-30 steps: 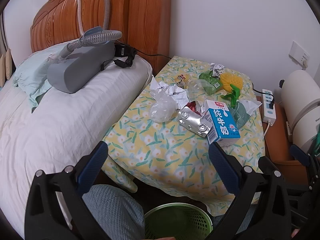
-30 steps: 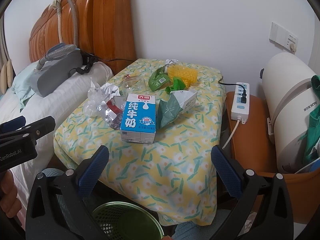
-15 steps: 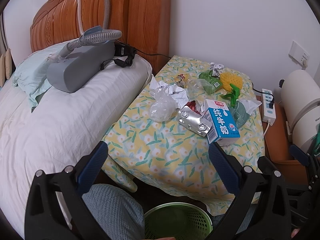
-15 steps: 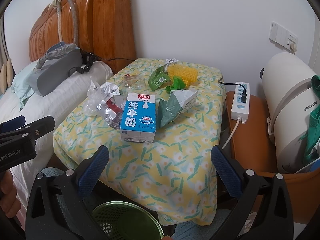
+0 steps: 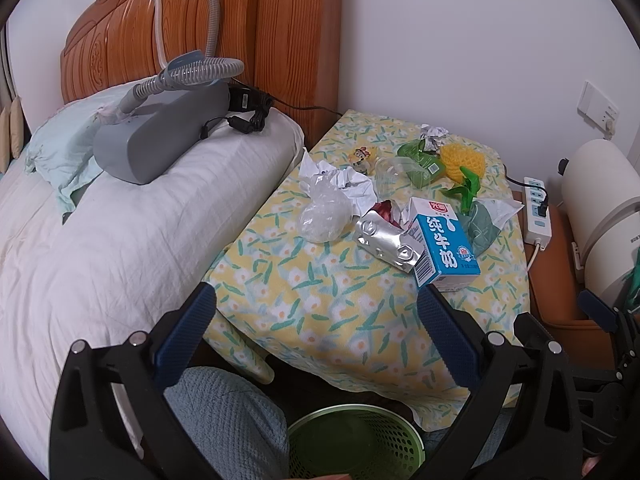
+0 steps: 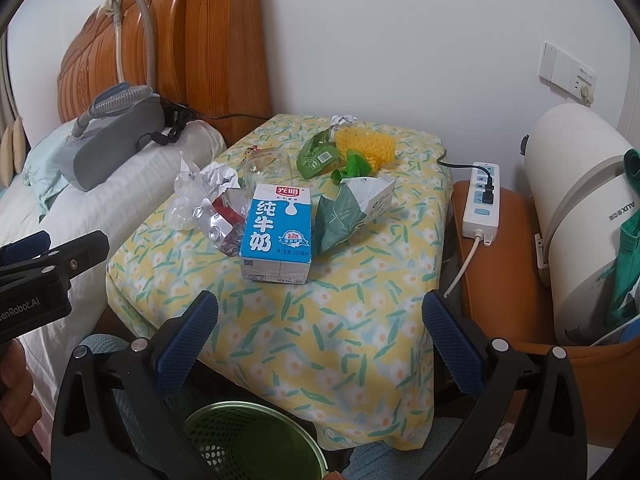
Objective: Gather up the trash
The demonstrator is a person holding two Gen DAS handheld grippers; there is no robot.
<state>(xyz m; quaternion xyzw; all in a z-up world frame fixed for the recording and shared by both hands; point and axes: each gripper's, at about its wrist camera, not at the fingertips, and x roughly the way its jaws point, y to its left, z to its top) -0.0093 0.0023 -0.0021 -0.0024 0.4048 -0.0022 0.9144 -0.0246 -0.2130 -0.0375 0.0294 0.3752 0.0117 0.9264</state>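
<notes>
Both grippers, left and right, hang spread wide, carton ahead, bin below; only the right view shows the heater fully.

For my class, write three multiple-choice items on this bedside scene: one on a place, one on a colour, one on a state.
1. The waste basket sits: A on the bed; B on the floor below the table's near edge; C on the table.
2. The milk carton is mainly: A red; B blue and white; C black.
3. The right gripper is: A open, empty; B shut on foil; C holding the carton.

Key: B, it lies below the floral tablecloth; B, its printed face shows this; A, its fingers stand apart with nothing between.
</notes>
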